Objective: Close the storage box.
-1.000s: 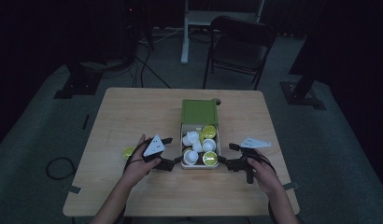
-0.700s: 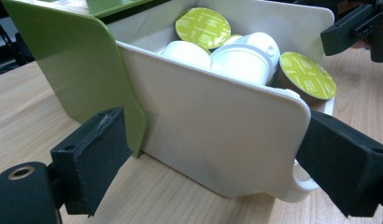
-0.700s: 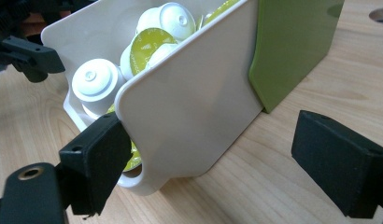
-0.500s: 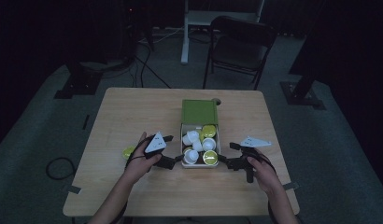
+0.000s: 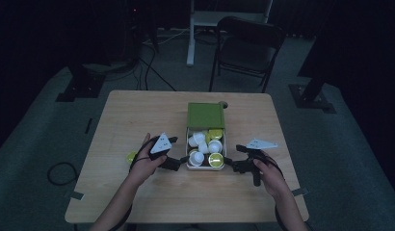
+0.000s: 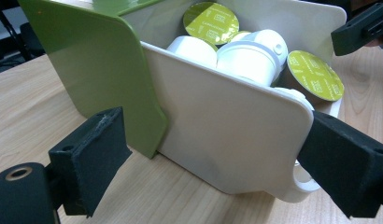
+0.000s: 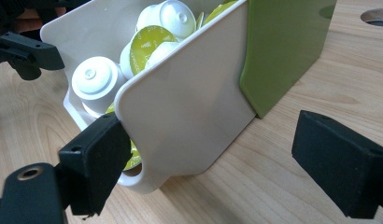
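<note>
A: Item one, the drawer box. Where is it lying?

B: The white drawer (image 5: 205, 150) is sitting at the centre of the wooden table (image 5: 138, 120), drawn out toward six o'clock from its green sleeve (image 5: 205, 115), which is standing at twelve o'clock of it. In the left gripper view the sleeve (image 6: 96, 70) is overlapping the white side wall (image 6: 227, 135).

A: Contents?

B: Coffee capsules (image 5: 205, 144) are lying loose in the drawer, some showing white bodies (image 6: 248, 58), some showing lime foil lids (image 6: 210, 23). In the right gripper view a white capsule (image 7: 92, 78) is resting near the front wall and a lime lid (image 7: 150, 42) is leaning behind it.

A: Item two, the left gripper?

B: The left gripper (image 5: 178, 161) is lying at nine o'clock of the drawer's front end. Its jaws are standing wide, having just been opening, with the side wall between them; the pads (image 6: 94, 154) are not pressing on it.

A: Item three, the right gripper?

B: The right gripper (image 5: 232, 166) is waiting at three o'clock of the drawer. Its jaws are also gaping wide, one pad (image 7: 98, 154) sitting just beside the drawer's front corner (image 7: 147, 177), the other (image 7: 341, 158) hanging well apart over bare wood.

A: Anything else?

B: One lime capsule (image 5: 131, 156) is lying on the table at nine o'clock of the left hand (image 5: 147, 166).
</note>
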